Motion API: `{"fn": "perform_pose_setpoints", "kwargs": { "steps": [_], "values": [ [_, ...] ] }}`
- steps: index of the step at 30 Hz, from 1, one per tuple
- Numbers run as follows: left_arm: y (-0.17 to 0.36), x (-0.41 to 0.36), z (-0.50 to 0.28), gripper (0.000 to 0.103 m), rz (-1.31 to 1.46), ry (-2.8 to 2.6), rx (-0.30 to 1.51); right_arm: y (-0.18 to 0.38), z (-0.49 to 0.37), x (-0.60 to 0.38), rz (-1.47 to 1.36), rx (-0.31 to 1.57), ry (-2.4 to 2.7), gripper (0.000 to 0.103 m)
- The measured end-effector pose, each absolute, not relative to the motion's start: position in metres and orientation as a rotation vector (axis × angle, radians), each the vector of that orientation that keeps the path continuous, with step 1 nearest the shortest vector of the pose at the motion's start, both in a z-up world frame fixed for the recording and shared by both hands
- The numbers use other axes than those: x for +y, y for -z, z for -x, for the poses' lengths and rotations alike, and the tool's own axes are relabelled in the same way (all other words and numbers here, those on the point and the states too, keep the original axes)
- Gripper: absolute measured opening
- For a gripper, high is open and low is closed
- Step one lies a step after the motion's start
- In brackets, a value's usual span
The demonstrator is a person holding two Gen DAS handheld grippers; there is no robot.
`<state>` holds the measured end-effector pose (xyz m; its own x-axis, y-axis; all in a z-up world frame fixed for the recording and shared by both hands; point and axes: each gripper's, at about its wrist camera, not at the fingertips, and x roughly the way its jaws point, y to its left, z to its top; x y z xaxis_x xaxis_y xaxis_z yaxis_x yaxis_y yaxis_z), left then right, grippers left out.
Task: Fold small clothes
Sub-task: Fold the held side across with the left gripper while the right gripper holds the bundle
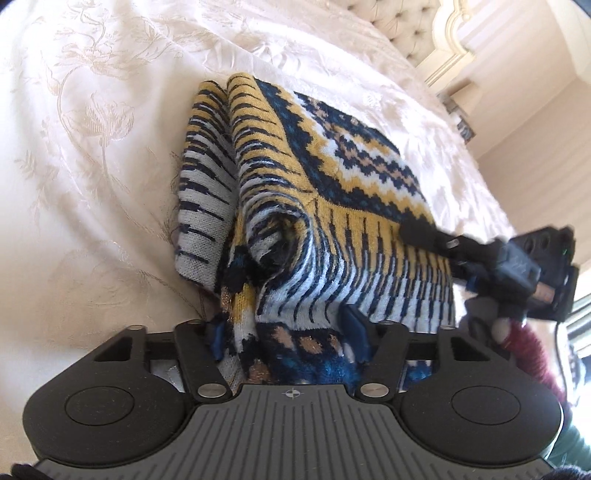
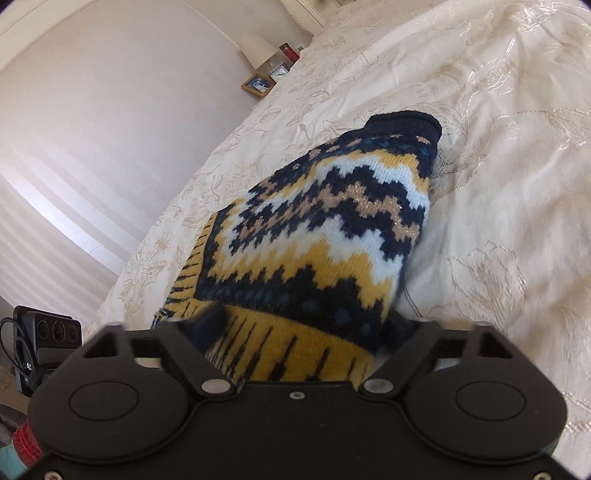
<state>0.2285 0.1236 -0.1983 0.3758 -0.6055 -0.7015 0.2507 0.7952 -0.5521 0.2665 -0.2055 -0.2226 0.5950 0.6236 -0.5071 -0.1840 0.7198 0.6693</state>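
Both tongs, left tongs (image 1: 286, 332) and right tongs (image 2: 306, 332), clenched on patterned knit sweater (image 1: 332, 192) atop cream bedspread (image 1: 92, 147).

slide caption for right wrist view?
Right claw grips the yellow-striped hem of a navy, yellow and white patterned knit sweater on a cream embroidered bedspread.

Cream floral bedspread (image 2: 498, 184), tufted headboard (image 1: 402, 22), lamp (image 2: 258, 50), picture frame (image 2: 258, 85), perhaps a clock (image 2: 280, 74).

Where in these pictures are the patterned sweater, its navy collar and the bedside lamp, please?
patterned sweater (image 1: 354, 162): left wrist view, on the zigzag panel of the folded body.
navy collar (image 2: 404, 123): right wrist view, on the dark ribbed band at the far end.
bedside lamp (image 2: 258, 50): right wrist view, on the white shade.
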Motion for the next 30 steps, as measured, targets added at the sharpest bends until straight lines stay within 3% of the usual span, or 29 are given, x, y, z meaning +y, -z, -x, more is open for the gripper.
{"fn": "perform_pose_setpoints", "kwargs": {
  "steps": [2, 8, 17, 24, 30],
  "values": [
    [0.202, 0.129, -0.229, 0.031, 0.478, 0.591, 1.051, 0.224, -0.265, -0.207, -0.641, 0.792, -0.509, 0.056],
    [0.198, 0.132, -0.219, 0.025, 0.533, 0.598, 1.005, 0.210, -0.253, -0.210, -0.689, 0.757, -0.469, 0.050],
    [0.152, 0.121, -0.149, 0.025, 0.557, 0.660, 0.946, 0.169, -0.180, -0.225, -0.722, 0.789, -0.435, 0.049],
    [0.161, 0.096, -0.065, 0.025, 0.522, 0.711, 1.034, 0.169, -0.088, -0.232, -0.646, 0.895, -0.414, 0.051],
    [0.190, 0.089, -0.022, 0.034, 0.333, 0.609, 1.057, 0.193, -0.042, -0.226, -0.524, 0.934, -0.321, 0.067]
  ]
}}
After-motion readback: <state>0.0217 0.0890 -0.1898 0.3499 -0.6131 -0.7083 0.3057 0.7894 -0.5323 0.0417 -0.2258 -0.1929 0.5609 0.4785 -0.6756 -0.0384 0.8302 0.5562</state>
